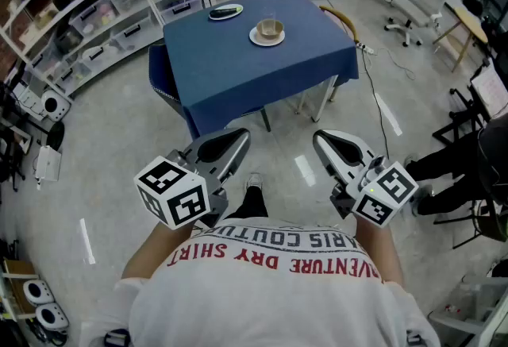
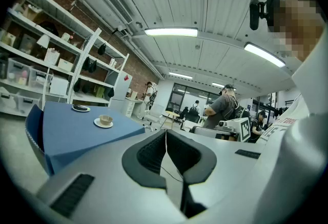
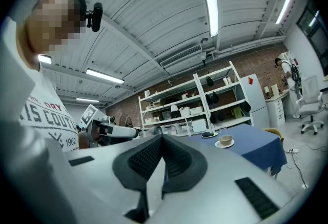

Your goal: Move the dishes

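My left gripper (image 1: 236, 140) and right gripper (image 1: 324, 143) are both closed tight on nothing, well short of the square blue-clothed table (image 1: 238, 71). On that table's far half sit a tan cup on a white saucer (image 1: 267, 32) and, near it, a small white plate with something dark on it (image 1: 226, 12).
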